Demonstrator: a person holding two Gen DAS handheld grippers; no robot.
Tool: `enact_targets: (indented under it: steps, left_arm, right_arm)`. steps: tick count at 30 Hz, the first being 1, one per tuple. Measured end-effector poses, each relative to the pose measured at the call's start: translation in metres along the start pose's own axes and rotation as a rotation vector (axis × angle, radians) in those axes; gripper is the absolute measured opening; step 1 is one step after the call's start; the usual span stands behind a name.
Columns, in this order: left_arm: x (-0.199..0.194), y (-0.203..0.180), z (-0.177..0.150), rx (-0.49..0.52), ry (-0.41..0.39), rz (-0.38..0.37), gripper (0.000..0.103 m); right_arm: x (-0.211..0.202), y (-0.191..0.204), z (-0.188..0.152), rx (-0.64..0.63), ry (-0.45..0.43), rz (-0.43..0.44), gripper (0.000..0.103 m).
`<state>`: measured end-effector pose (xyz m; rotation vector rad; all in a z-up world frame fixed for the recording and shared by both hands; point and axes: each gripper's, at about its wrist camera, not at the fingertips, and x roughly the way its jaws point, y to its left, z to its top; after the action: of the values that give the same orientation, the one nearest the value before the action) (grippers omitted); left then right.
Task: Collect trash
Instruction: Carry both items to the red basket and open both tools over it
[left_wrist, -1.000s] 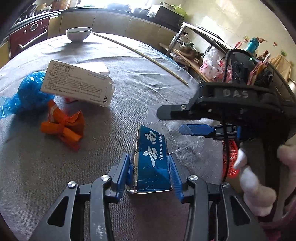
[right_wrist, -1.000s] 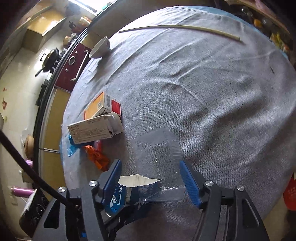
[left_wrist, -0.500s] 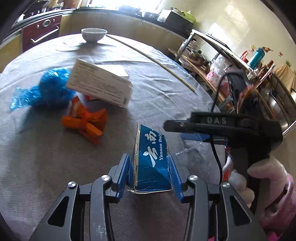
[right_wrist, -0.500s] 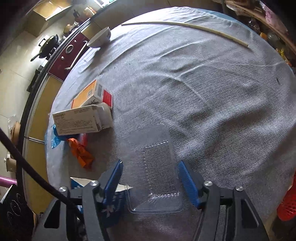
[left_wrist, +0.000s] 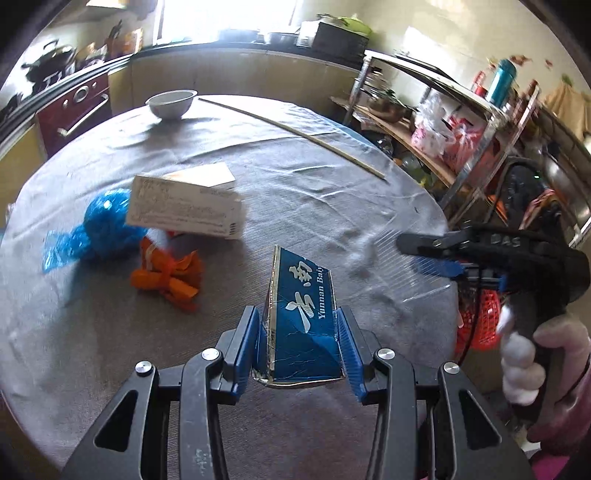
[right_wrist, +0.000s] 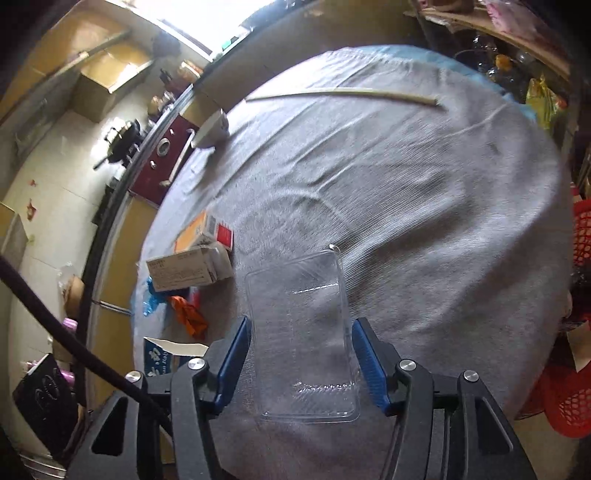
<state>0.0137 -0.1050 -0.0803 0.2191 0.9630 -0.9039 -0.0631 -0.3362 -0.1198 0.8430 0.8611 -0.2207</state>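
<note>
My left gripper is shut on a blue carton with white lettering and holds it above the grey tablecloth. My right gripper has its blue pads on both sides of a clear plastic tray and holds it off the table; it also shows in the left wrist view at the right. A white medicine box, an orange wrapper and a blue plastic bag lie on the left of the table.
A white bowl and a long thin stick lie at the far side of the round table. A red mesh basket stands on the floor at the right. A metal shelf rack is behind the table.
Both grippers have lifted with their loads. The clear tray has risen off the cloth between the right gripper's pads. The left view has tilted up toward the room.
</note>
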Motion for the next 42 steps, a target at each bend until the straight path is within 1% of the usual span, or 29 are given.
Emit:
enact_targets:
  steps: [3,5,9,13,18,22,26,30,33,34,36,37,38,39,42]
  left_arm:
    - [0.001,-0.017,0.004,0.044,0.003,0.005,0.045]
    - [0.003,-0.027,0.008,0.066,0.008,0.004,0.045]
    - [0.008,-0.055,0.017,0.134,0.012,0.003,0.045]
    - [0.015,-0.088,0.029,0.216,0.015,-0.003,0.045]
    - [0.026,-0.139,0.045,0.332,0.014,-0.03,0.045]
    - [0.037,-0.18,0.056,0.413,0.017,-0.056,0.045]
    - [0.05,-0.225,0.062,0.477,0.034,-0.112,0.045]
    - [0.064,-0.262,0.061,0.519,0.058,-0.157,0.045]
    - [0.075,-0.289,0.058,0.55,0.073,-0.175,0.045]
    - [0.078,-0.295,0.058,0.553,0.078,-0.184,0.045]
    - [0.086,-0.307,0.059,0.563,0.097,-0.198,0.05]
    - [0.089,-0.31,0.059,0.567,0.1,-0.194,0.057]
    - [0.091,-0.313,0.06,0.571,0.098,-0.189,0.06]
    - [0.092,-0.315,0.061,0.569,0.092,-0.186,0.061]
    - [0.092,-0.309,0.063,0.557,0.093,-0.176,0.061]
  right_arm:
    - [-0.027,-0.018,-0.001,0.018,-0.07,0.036,0.06]
    - [-0.047,-0.03,-0.002,0.021,-0.131,0.05,0.06]
    - [-0.088,-0.058,-0.006,0.025,-0.242,0.055,0.06]
    - [-0.122,-0.093,-0.008,0.07,-0.318,0.041,0.06]
    - [-0.156,-0.14,-0.011,0.148,-0.379,0.035,0.06]
    - [-0.178,-0.181,-0.021,0.232,-0.423,0.035,0.061]
    - [-0.199,-0.218,-0.033,0.312,-0.467,0.033,0.062]
    - [-0.211,-0.247,-0.043,0.377,-0.485,0.037,0.062]
    - [-0.215,-0.259,-0.048,0.412,-0.488,0.043,0.062]
    - [-0.215,-0.263,-0.049,0.421,-0.487,0.041,0.064]
    - [-0.215,-0.268,-0.05,0.44,-0.478,0.049,0.064]
    - [-0.215,-0.27,-0.05,0.452,-0.474,0.049,0.065]
    - [-0.214,-0.272,-0.05,0.468,-0.465,0.049,0.067]
    - [-0.213,-0.274,-0.049,0.482,-0.451,0.05,0.069]
    - [-0.207,-0.274,-0.047,0.494,-0.417,0.067,0.069]
